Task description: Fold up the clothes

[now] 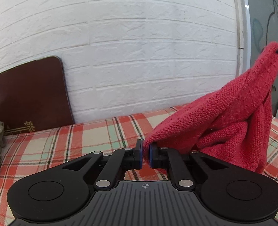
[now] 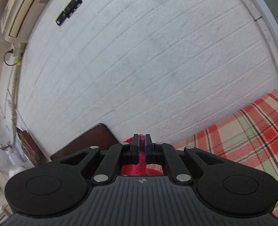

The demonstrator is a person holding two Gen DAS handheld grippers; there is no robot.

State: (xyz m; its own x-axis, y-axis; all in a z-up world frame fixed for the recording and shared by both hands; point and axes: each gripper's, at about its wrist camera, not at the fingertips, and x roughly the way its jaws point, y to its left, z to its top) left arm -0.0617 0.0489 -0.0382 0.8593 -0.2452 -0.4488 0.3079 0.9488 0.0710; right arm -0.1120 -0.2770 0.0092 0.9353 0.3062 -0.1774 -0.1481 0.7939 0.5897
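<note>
The red knit sweater (image 1: 223, 116) was chunky and textured, stretched up from lower centre to the right edge over the plaid bedsheet (image 1: 73, 143). Left gripper (image 1: 146, 153) pinched one corner; right gripper (image 2: 141, 146) was clamped on another bit

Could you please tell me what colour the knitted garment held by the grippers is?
The knitted garment is red, slightly pinkish; the left wrist view shows it best.
</note>
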